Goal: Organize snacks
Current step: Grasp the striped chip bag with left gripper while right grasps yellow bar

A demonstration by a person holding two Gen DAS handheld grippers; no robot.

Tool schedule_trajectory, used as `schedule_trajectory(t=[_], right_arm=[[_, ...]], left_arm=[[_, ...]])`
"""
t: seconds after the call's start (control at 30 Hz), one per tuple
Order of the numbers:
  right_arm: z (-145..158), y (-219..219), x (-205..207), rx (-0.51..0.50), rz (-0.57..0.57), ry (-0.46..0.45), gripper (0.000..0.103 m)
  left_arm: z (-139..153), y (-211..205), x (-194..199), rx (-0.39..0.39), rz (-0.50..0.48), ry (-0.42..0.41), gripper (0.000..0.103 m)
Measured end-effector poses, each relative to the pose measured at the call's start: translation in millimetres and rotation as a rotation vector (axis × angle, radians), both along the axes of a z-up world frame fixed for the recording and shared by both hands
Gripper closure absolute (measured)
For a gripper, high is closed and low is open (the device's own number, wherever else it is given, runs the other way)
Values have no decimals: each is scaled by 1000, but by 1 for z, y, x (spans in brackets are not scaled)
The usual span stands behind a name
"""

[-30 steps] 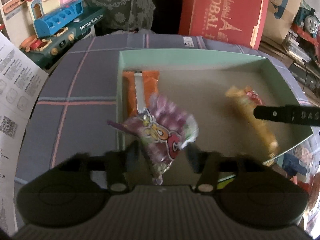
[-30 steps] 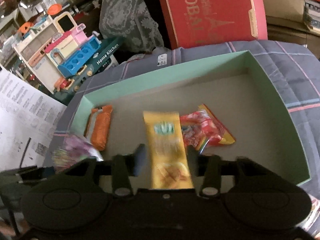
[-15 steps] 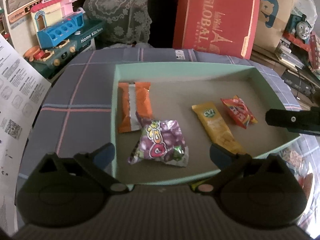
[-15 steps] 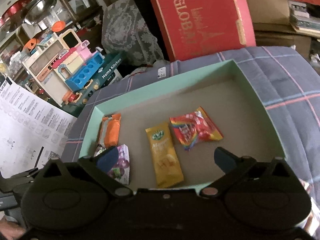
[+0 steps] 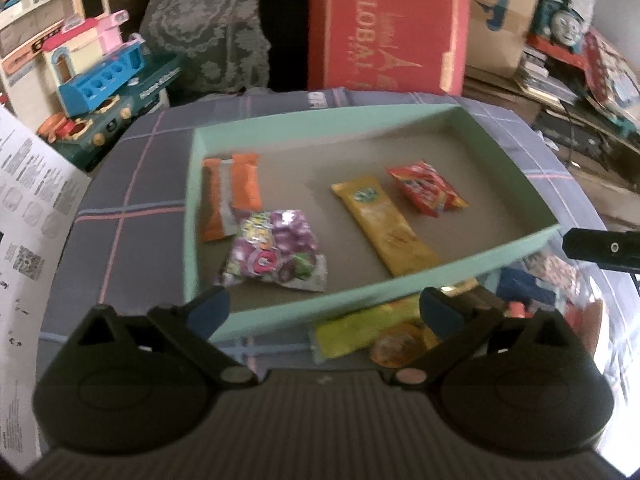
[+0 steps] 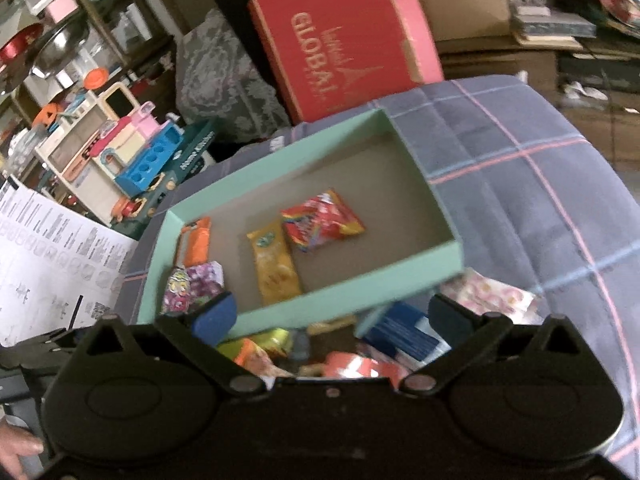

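Both grippers, left [image 5: 322,312] and right [image 6: 332,314], gape wide and empty over loose snacks [image 6: 320,356] beside the green box [image 5: 192,216]; a careless grab in that clutter could pinch two packets together or nudge the box.

Read "GLOBAL" in gold capitals on the red box [image 6: 344,46] standing behind the tray, with a small Eiffel tower emblem beneath; smaller script above the word stayed too blurred. Same "GLOBAL" seen from the left wrist view. Spotted white lettering on the teal toy kitchen box [image 6: 196,148], unreadable here. Noted QR codes and fine print on the white instruction sheet [image 5: 28,216], not legible. Snack wrappers too blurred.
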State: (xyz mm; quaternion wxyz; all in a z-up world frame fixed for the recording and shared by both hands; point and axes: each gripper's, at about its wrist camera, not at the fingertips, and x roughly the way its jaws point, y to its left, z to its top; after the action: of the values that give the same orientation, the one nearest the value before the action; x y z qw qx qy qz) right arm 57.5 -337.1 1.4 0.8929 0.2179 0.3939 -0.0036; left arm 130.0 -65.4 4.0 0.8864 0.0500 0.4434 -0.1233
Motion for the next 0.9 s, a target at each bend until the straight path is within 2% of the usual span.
schedule_trajectory(t=[0.23, 0.5, 0.57, 0.63, 0.7, 0.77, 0.83, 0.9], right_arm=[[-13, -22, -38, 27, -46, 24, 0], [-41, -25, -77, 93, -26, 44, 0], [-45, -21, -82, 96, -11, 36, 3], [-48, -18, -82, 98, 2, 28, 11], [-52, -17, -81, 101, 6, 24, 22], [-57, -18, -80, 111, 7, 31, 29], [-64, -17, -79, 130, 20, 43, 39], [-71, -15, -78, 130, 29, 57, 40]], left_arm=[[-6, -38, -22, 32, -104, 0, 0], [-10, -82, -43, 108, -247, -52, 0], [-14, -90, -42, 110, -254, -47, 0], [-18, -94, -40, 90, -248, -42, 0], [-21, -97, -37, 64, -239, -33, 10], [-25, -98, -32, 61, -242, -8, 33], [-31, -100, -31, 67, -254, 4, 46], [-37, -101, -31, 86, -271, 15, 49]])
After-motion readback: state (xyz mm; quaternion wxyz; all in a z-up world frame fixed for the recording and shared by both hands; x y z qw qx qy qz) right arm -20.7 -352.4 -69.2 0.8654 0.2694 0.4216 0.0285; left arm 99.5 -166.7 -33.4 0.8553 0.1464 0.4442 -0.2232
